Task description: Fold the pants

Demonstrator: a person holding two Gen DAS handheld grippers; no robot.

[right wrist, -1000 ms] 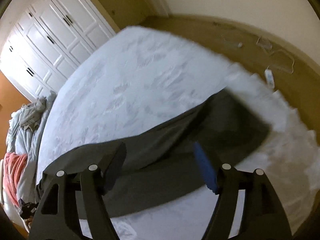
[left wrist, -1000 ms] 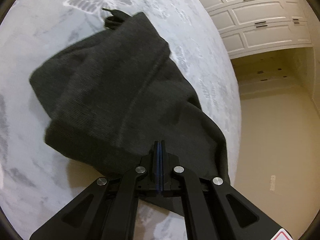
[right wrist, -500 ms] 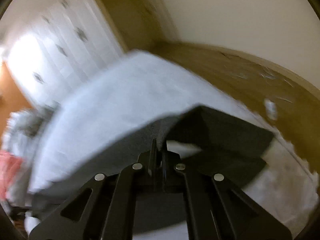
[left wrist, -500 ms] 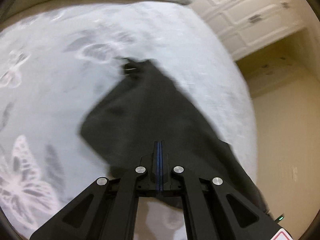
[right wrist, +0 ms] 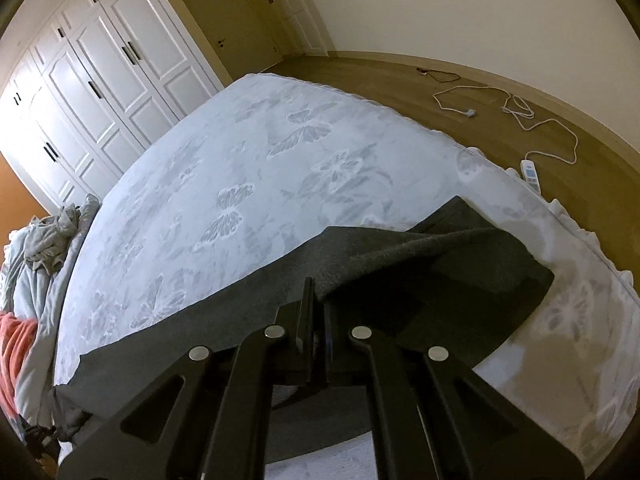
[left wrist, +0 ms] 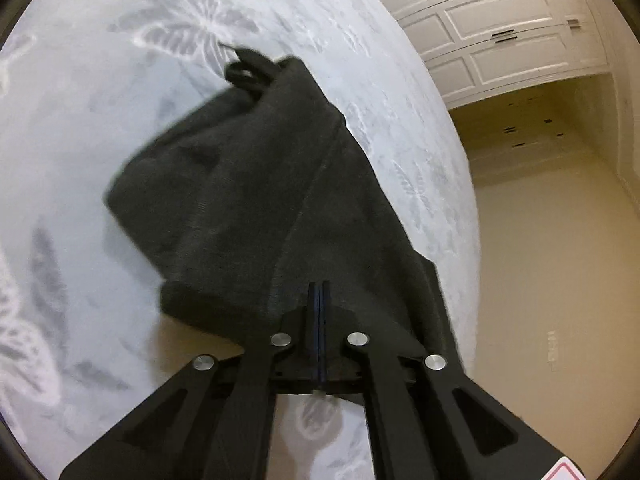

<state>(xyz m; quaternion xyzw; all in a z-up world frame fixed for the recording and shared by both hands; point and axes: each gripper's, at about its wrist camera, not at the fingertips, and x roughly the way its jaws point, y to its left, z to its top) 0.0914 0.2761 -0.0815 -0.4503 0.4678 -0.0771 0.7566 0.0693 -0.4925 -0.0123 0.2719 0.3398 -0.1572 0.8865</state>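
Note:
Dark grey pants [left wrist: 256, 200] lie on a white bed with a butterfly pattern [left wrist: 80, 120]. In the left wrist view the waist end with its drawstring [left wrist: 244, 68] lies far from me, and my left gripper [left wrist: 319, 292] is shut on the near edge of the fabric, lifting it. In the right wrist view the pants [right wrist: 440, 272] stretch across the bed [right wrist: 240, 160] near its edge. My right gripper [right wrist: 318, 292] is shut on a raised fold of the fabric, which drapes off to the right.
White wardrobe doors [right wrist: 100, 92] stand beyond the bed. A pile of grey and orange clothes [right wrist: 36, 264] sits at the bed's left end. On the wooden floor lie a white cable [right wrist: 520, 116] and a remote [right wrist: 531, 174]. The bed edge drops to the beige floor [left wrist: 552, 260].
My right gripper, open a second ago over the pants, has shut on the fabric and raised a fold. The left gripper stays shut on its edge; the pants have bunched and shifted.

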